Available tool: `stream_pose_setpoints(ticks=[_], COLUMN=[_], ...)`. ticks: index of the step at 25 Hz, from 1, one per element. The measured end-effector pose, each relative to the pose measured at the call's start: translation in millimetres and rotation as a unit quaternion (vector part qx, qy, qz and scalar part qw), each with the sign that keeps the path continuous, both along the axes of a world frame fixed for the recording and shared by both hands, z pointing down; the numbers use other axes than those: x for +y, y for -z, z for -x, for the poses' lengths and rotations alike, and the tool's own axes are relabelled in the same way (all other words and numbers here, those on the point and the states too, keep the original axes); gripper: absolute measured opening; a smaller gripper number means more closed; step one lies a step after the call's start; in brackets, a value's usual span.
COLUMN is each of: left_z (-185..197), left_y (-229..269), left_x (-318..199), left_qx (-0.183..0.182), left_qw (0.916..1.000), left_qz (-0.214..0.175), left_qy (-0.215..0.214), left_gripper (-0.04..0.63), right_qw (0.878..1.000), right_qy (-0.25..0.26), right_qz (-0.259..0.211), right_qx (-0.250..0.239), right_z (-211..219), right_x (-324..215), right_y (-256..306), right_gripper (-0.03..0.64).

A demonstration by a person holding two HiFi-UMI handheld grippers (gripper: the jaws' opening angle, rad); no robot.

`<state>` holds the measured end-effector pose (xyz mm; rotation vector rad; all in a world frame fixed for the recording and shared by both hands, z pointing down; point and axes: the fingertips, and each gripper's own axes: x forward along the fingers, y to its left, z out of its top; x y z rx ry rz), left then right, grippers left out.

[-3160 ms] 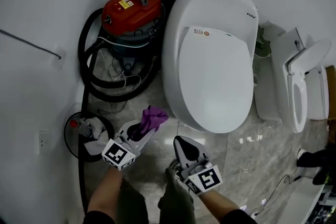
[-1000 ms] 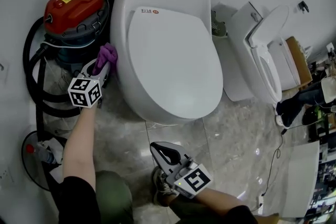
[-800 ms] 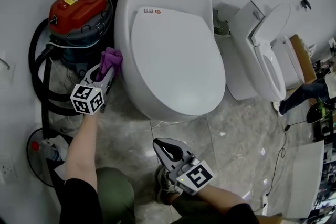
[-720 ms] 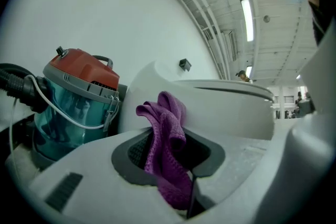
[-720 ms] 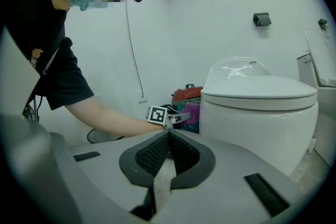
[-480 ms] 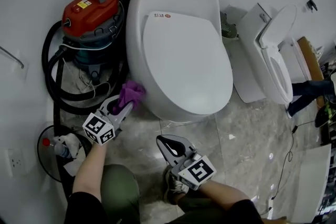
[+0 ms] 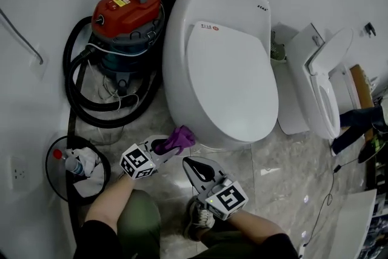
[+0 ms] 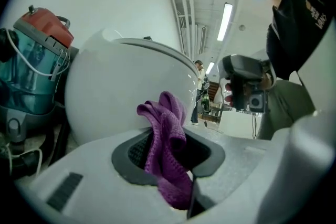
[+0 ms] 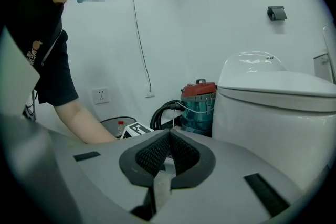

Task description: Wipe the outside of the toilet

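Cloth point(image 7: 179, 136), purple, sits pinched in the left tongs point(image 7: 168, 146) at the toilet's point(image 7: 224, 63) 7 o'clock edge; right tongs point(image 7: 195, 167) are clenched empty at the cloth's 5 o'clock.

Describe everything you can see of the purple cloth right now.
The purple cloth is a knitted-looking rag, bunched into soft folds. The left gripper is shut on its lower part, and the free end sticks up past the jaws. It sits by the lower front of the white toilet; whether it touches cannot be told.
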<state>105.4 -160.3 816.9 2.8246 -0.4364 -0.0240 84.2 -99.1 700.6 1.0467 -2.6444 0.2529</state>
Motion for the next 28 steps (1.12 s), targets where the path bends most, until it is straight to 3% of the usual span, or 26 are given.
stream_pose_setpoints(ticks=[3,6,10,15,25,28], left_z=[0,11,36,62,82,83], left_y=[-11,-18,-19,-20,-16,-15], left_x=[-22,-52,-93,-142,-237,-237], left_qx=[-0.013,-0.01,0.013,0.013,-0.037,-0.034], left_qw=[0.9994,0.9953,0.9823,0.9682,0.9486,0.949], left_qz=[0.004,0.022,0.047,0.055,0.071,0.073], left_qy=[0.031,0.094,0.181,0.244,0.306,0.305], left_gripper=[0.11,0.11,0.11,0.109,0.109,0.109], right_qw=[1.0,1.0,1.0,1.0,0.998,0.998], right_qy=[0.0,-0.005,-0.008,-0.01,-0.041,-0.05], right_qz=[0.001,0.002,0.011,0.025,0.049,0.045], right_qx=[-0.004,-0.006,-0.006,-0.006,-0.007,-0.008], right_z=[1,-2,-6,-13,-39,-44], right_x=[-3,-8,-10,-6,-8,-12], right_y=[-2,-5,-12,-22,-32,-30], right_gripper=[0.0,0.0,0.0,0.0,0.0,0.0])
